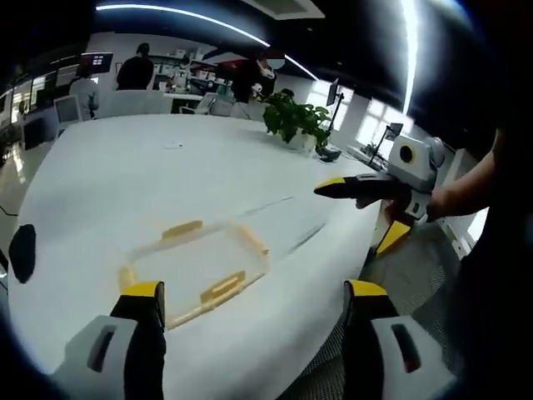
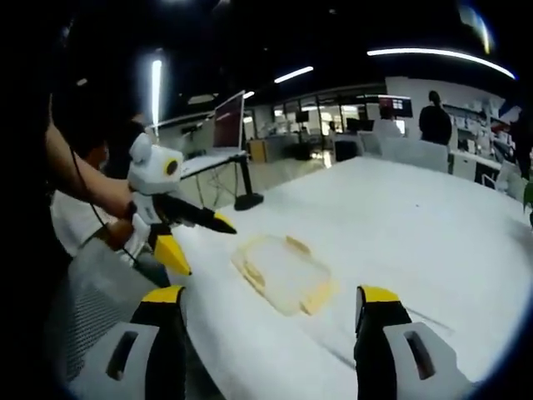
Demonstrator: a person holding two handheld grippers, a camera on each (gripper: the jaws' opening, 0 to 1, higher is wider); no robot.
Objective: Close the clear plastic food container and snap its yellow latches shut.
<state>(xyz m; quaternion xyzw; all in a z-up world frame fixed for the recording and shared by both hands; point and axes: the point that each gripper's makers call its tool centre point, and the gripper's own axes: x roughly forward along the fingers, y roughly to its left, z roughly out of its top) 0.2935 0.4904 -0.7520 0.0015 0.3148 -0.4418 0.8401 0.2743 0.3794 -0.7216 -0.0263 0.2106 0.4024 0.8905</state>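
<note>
While both grippers hang spread above the white table [image 1: 100, 183], the clear plastic food container [image 1: 196, 268] lies between and ahead of them, untouched.

Seen from the left gripper view, the left gripper [image 1: 254, 304], its yellow-tipped jaws wide apart and holding nothing, has the flat rectangular box just beyond its left jaw, long axis running slantwise from lower left to upper right; the right gripper [image 1: 354, 212], jaws parted, hovers off the table's edge to the right, farther off, so the left looks nearer. From the right gripper view, the right gripper [image 2: 271, 304] likewise stands empty. Lid apparently down, the container's yellow latches [image 1: 223, 287] stick outward, seemingly unsnapped.
</note>
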